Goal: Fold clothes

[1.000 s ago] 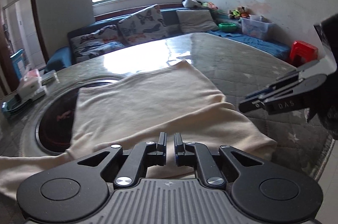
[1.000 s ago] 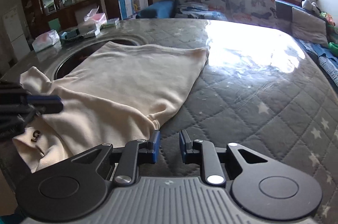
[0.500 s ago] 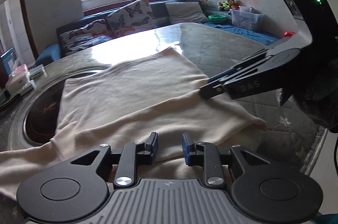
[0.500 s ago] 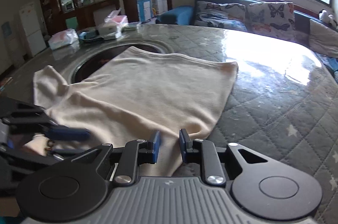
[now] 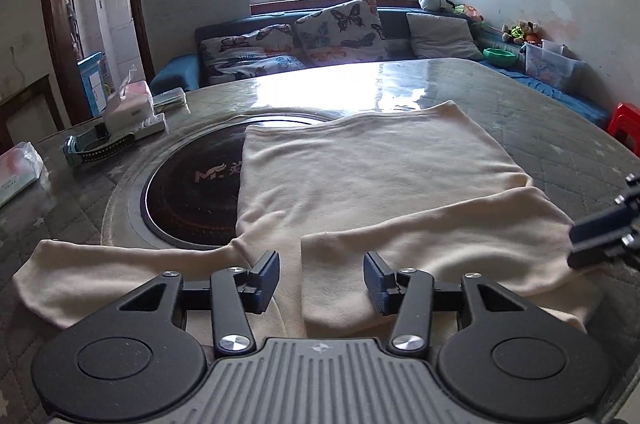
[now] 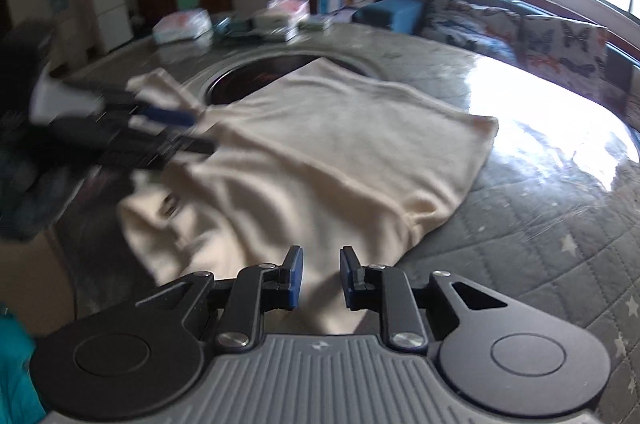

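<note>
One cream sweater lies flat on a round table covered with a grey quilted cloth under clear plastic. Seen from the left claw, its body stretches straight ahead, away from the claw, with the straight hem at the far end. Two sleeves show. One sleeve runs out to the left of this claw, lying across the table. The other sleeve is folded across the body, its cuff end lying just ahead of and between the claw's two fingers.

The left claw's jaws stand apart and have just been opening. Sweater cloth lies below and between them, but the pads do not press on it. To its right, the tips of the right claw reach in at the edge of the view, beside the folded sleeve; whether they touch it cannot be told.

In the right wrist view, the right claw has a narrow gap between its blue pads. The sweater lies beneath and ahead of it; no cloth is seen pinched between the pads. To its left, the left claw appears blurred over the sweater.

Left of the sweater's body sits one round dark cooktop set into the table, partly covered by the cloth.
</note>
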A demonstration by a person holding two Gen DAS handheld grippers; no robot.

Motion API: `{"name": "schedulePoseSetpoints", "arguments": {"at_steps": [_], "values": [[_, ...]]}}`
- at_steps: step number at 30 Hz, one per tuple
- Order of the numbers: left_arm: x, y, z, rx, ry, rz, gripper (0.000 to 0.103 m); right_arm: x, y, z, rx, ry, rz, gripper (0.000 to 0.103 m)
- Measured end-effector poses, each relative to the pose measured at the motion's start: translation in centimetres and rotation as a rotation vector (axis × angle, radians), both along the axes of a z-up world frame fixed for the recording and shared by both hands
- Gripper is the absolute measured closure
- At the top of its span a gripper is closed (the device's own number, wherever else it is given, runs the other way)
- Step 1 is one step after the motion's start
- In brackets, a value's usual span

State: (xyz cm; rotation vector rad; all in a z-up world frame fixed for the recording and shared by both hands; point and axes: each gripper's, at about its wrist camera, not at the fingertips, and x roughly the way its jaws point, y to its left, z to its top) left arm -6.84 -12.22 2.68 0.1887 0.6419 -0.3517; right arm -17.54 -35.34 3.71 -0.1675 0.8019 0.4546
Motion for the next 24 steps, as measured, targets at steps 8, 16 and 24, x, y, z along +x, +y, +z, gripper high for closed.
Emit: {"name": "schedulePoseSetpoints", "arguments": {"at_steps": [8,16,24], "values": [[0.4,-1.2,-0.8,0.027,-0.019,-0.045,0.096,-1.4,1.3,-0.6,-0.045,0.006,0.041,0.084],[0.7,-0.7,-0.1,0.043,-0.059,-0.011,0.092,-1.9,1.5,-1.1,-0.104,-0.009,0.075,0.095],[-0.5,-0.1,0.3,0.03,-0.068,-0.021,0.089,-0.9,0.8,0.2,-0.045,-0.002,0.074,0.094]]}}
